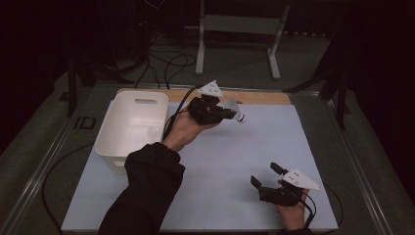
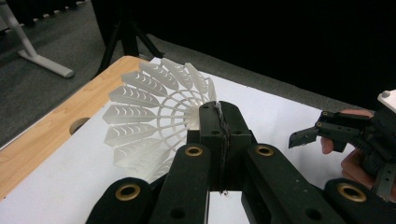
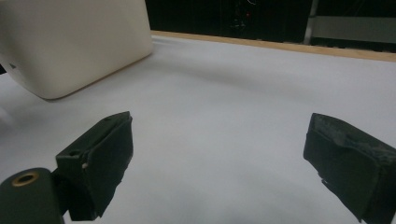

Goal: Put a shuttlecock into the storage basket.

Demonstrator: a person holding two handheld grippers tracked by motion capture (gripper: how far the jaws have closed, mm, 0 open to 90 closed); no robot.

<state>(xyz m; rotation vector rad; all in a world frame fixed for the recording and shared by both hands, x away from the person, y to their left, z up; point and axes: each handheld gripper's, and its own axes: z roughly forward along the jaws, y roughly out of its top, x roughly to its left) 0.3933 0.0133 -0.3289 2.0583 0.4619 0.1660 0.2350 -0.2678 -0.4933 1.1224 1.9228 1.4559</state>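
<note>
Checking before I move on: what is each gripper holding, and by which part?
Left gripper pinches the shuttlecock by its skirt's edge; right gripper holds nothing.

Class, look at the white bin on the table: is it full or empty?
Empty as far as the high view shows: the white bin has a bare white inside. The shuttlecock is outside it, clamped in the left gripper.

Dim, dark surroundings; pale table sheet (image 1: pixel 235 161) evenly lit, slightly soft focus.

White shuttlecock (image 2: pixel 154 116), black hand-held gripper (image 2: pixel 219 123)
</note>
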